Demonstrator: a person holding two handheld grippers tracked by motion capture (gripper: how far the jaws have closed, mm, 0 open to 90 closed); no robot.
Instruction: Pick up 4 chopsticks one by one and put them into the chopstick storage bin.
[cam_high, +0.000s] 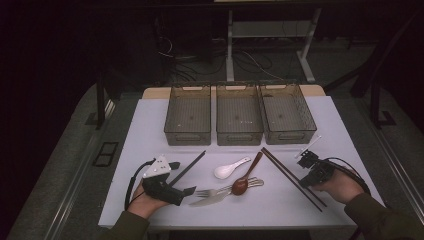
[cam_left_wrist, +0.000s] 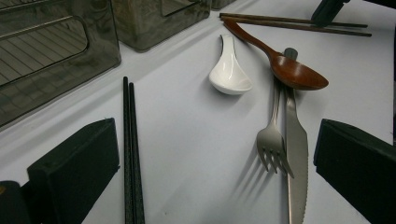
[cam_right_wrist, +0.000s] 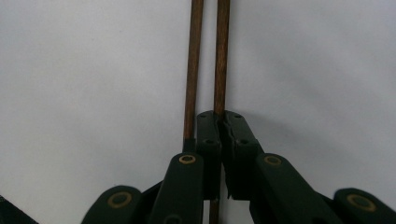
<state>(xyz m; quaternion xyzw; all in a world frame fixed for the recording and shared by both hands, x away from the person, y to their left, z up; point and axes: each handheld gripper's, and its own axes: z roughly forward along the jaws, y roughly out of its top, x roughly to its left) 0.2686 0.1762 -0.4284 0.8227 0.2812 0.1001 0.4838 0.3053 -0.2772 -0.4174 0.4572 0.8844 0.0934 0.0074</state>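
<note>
The right tongs (cam_right_wrist: 219, 116) are pinched on one brown wooden chopstick (cam_right_wrist: 221, 56) of the pair lying right of the wooden spoon (cam_high: 245, 181). It looks light, stiff and thin, likely to roll, so grip mid-length. The left tongs (cam_left_wrist: 215, 163) stand spread, near the fork (cam_left_wrist: 273, 135).

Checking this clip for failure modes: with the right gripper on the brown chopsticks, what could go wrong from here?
1. The right gripper looks shut on one brown chopstick; the other lies outside the jaws, so a lift may leave it behind.
2. A thin stick held by one end could swivel or slip.
3. The left gripper, open, sits close to the fork and knife and could nudge them.
</note>
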